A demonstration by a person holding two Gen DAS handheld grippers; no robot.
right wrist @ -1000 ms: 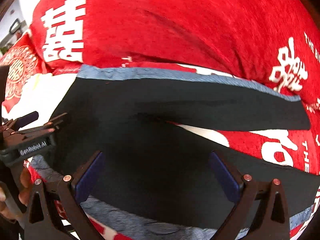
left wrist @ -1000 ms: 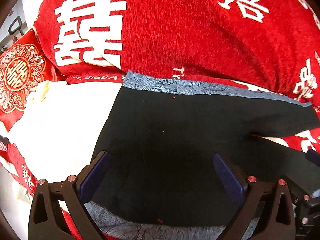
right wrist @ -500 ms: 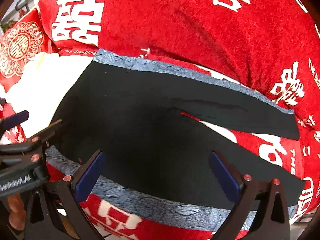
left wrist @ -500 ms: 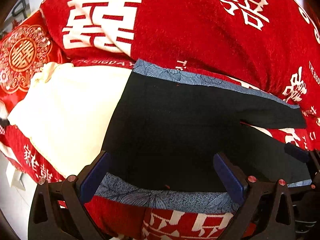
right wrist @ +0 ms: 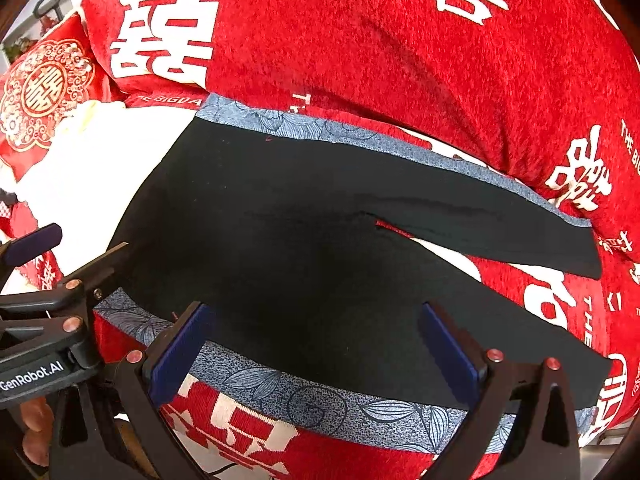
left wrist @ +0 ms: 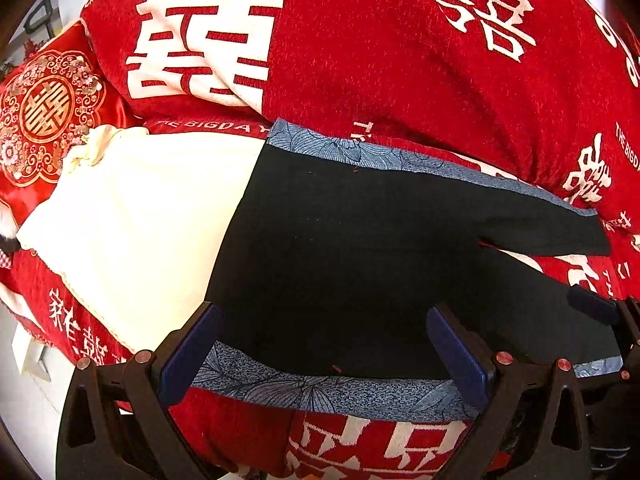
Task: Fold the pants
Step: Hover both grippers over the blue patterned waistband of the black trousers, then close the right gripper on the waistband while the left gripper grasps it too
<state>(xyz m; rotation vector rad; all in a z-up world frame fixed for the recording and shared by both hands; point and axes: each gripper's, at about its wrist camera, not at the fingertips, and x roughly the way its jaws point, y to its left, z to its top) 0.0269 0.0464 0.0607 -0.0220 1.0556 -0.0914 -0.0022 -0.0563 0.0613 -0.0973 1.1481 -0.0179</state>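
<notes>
Black pants with blue patterned side bands lie spread flat on a red bedcover, waist to the left, legs splayed apart to the right. They also show in the right wrist view. My left gripper is open and empty, hovering above the pants' near edge by the waist. My right gripper is open and empty above the near leg's edge. The left gripper shows at the left of the right wrist view.
A cream cloth lies left of the waist. A red bedcover with white characters bulges behind the pants. An embroidered red cushion sits far left. The bed's near edge runs just below the pants.
Both grippers have pulled back and up from the pants. More of the near blue band and the bed's front edge now shows. The pants have not moved.
</notes>
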